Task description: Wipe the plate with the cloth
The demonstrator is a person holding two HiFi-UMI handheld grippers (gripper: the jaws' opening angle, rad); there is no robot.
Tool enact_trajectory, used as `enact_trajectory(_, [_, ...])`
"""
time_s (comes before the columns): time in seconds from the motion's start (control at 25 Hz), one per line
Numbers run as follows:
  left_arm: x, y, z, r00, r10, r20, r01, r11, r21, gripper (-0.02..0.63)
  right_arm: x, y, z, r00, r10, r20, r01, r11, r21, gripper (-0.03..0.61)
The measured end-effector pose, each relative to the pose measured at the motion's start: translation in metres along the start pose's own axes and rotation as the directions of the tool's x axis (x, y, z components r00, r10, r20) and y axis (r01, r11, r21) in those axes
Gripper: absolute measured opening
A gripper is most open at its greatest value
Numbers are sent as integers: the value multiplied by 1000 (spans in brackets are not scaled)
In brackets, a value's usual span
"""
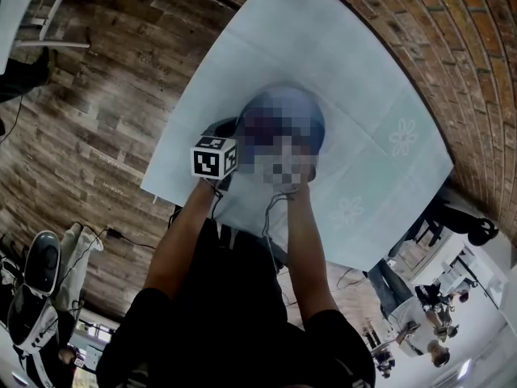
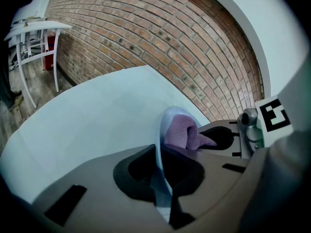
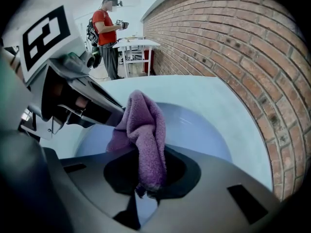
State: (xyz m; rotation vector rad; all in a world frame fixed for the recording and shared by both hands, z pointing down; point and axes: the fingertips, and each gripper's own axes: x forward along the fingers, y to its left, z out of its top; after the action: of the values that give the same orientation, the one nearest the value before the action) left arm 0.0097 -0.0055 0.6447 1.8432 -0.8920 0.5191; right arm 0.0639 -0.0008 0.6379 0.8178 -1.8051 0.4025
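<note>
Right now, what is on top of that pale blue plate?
A purple cloth, pinched in the right gripper, rests bunched on the plate. The left gripper clamps the plate's rim. The patch of plate under the cloth is covered, so I cannot see it.

Soft, even light lies over my table (image 1: 363,79) — bright, with only a faint sheen on the plate (image 3: 204,130). All three views bulge like a fisheye: the wall (image 2: 160,38) bows and the corners go black. A mosaic patch covers the middle of my head view.
</note>
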Motion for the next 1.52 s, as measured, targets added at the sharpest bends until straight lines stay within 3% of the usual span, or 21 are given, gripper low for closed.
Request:
enact_trajectory(0.44, [0, 0, -1, 1000, 2, -1, -2, 1000, 2, 43, 8, -40, 11, 999, -40, 29, 39, 999, 33, 72])
enact_trajectory(0.88, [0, 0, -1, 1000, 3, -1, -3, 1000, -1, 43, 1, -90, -5, 978, -206, -4, 203, 967, -151, 72])
enact_trajectory(1.0, [0, -1, -1, 1000, 3, -3, -3, 1000, -3, 44, -19, -103, -4, 946, -320, 50, 323, 923, -208, 72])
enact_trajectory(1.12, [1, 0, -1, 1000, 5, -3, -5, 1000, -1, 43, -48, -118, 7, 880, -447, 163, 474, 851, -224, 72])
enact_trajectory(1.24, [1, 0, 0, 1000, 6, -2, -6, 1000, -1, 43, -63, -123, 12, 852, -478, 213, 518, 827, -218, 71])
enact_trajectory(1.4, [1, 0, 0, 1000, 8, -2, -8, 1000, 0, 44, -48, -114, -3, 876, -451, 172, 483, 821, -306, 71])
enact_trajectory(1.52, [1, -1, 0, 1000, 5, -3, -5, 1000, 2, 43, -30, -104, -15, 902, -408, 142, 431, 837, -338, 71])
